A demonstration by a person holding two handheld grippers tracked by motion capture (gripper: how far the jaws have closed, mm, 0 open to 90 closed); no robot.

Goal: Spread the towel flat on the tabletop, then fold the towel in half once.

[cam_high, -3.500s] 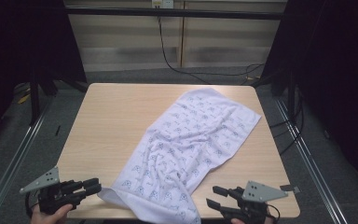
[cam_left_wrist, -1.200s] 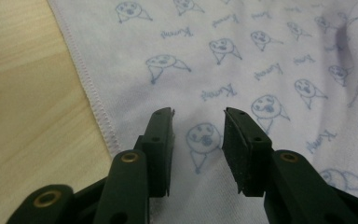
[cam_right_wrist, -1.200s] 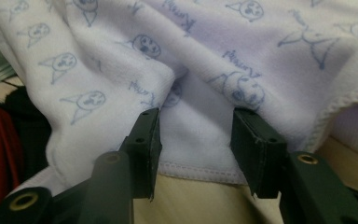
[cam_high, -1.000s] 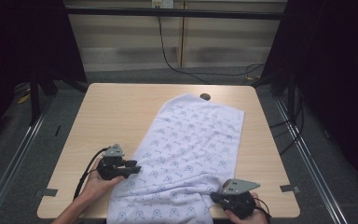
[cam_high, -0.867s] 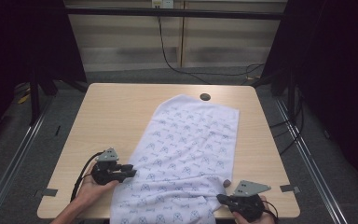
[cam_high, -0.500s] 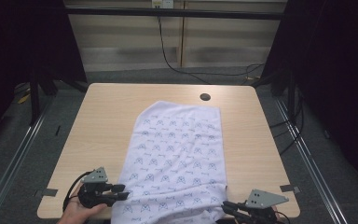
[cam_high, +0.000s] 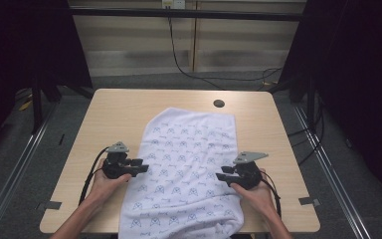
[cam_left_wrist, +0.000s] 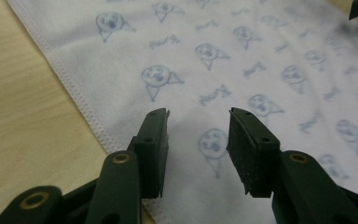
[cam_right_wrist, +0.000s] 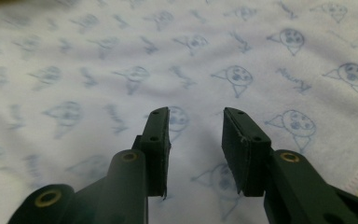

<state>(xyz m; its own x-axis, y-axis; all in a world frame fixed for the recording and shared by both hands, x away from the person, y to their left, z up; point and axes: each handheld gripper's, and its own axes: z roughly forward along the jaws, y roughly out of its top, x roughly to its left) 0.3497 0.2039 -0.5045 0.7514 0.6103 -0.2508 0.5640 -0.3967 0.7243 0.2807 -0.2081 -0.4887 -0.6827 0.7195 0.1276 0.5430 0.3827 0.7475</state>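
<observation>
A white cloth printed with small blue figures lies spread flat on the wooden table, and its near end hangs over the front edge. My left gripper hovers at the cloth's left hem, pointing right. In the left gripper view the left gripper is open above the stitched hem with nothing between the jaws. My right gripper sits over the cloth's right side, pointing left. In its own view the right gripper is open above the cloth. The jaws of both have just been opening.
A round cable hole sits in the tabletop just beyond the cloth's far edge. Bare wood lies to the left and right of the cloth. Metal rails run along the dark floor beside the table, and a cable hangs at the back wall.
The cloth slid toward the near edge and now lies smoother. Both grippers have let go of it and moved up from the front edge to its side edges, jaws apart.
</observation>
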